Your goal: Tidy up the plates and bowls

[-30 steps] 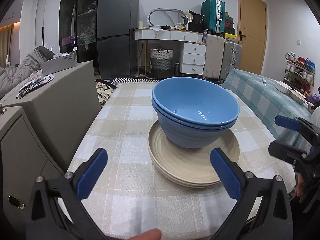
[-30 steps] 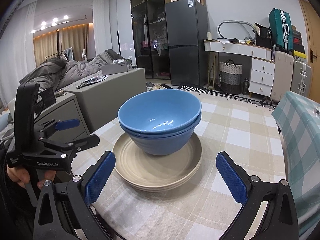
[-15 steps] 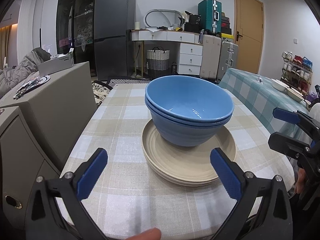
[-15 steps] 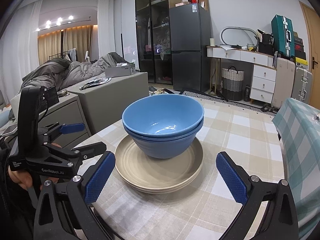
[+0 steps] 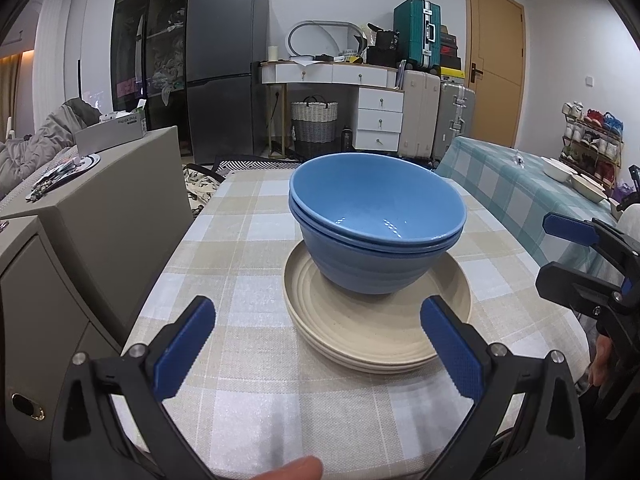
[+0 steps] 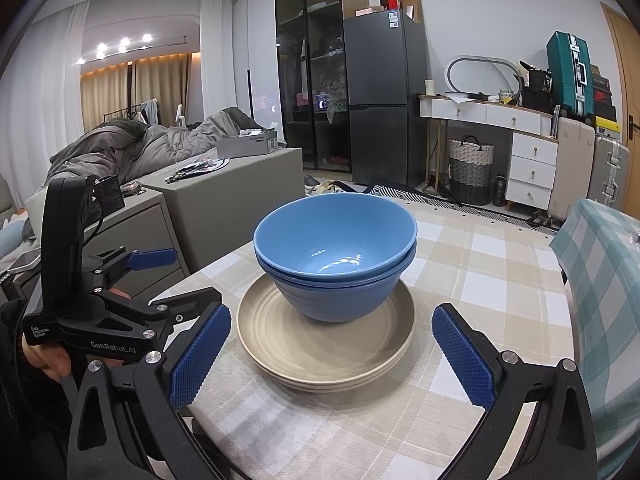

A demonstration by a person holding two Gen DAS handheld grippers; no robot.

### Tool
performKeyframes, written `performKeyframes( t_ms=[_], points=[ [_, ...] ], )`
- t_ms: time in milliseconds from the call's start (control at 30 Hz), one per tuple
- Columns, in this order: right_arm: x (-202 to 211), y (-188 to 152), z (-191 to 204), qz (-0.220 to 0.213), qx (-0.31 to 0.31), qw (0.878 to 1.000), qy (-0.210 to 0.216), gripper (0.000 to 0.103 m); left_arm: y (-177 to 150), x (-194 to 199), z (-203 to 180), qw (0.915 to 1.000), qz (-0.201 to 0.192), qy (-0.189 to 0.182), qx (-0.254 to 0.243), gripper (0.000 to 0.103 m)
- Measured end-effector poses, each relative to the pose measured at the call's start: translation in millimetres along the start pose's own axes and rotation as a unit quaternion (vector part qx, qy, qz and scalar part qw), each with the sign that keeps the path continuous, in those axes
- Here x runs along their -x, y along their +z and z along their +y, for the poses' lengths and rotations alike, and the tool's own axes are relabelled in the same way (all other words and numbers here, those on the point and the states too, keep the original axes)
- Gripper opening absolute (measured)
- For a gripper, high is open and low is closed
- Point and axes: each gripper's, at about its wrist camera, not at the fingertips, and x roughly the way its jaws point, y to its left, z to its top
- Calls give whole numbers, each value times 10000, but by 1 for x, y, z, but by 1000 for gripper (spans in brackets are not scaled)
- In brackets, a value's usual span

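Two nested blue bowls [image 5: 376,232] [image 6: 336,252] stand on a stack of beige plates [image 5: 376,332] [image 6: 324,344] on the checked tablecloth [image 5: 248,304] [image 6: 480,280]. My left gripper [image 5: 320,344] is open and empty, just short of the stack's near rim. My right gripper [image 6: 332,356] is open and empty, its pads either side of the stack's near edge without touching. Each gripper also shows in the other's view: the right at the right edge [image 5: 592,260], the left at the left [image 6: 132,292].
A grey cabinet [image 5: 100,200] stands close against the table's left side. A second table with a teal checked cloth [image 5: 520,188] and white dishes [image 5: 572,176] is at the right. A fridge, desk and suitcases stand far behind.
Both grippers have drawn back slightly and risen a little; the bowls and plates have not moved. Both stay open.
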Motion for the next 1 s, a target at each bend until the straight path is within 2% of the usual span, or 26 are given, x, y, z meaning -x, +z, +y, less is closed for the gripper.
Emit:
performKeyframes(
  t_ms=[1000],
  points=[
    [-2, -2, 3, 43, 11, 10000, 25, 102, -1, -1, -2, 10000, 24, -50, 30, 103]
  ],
)
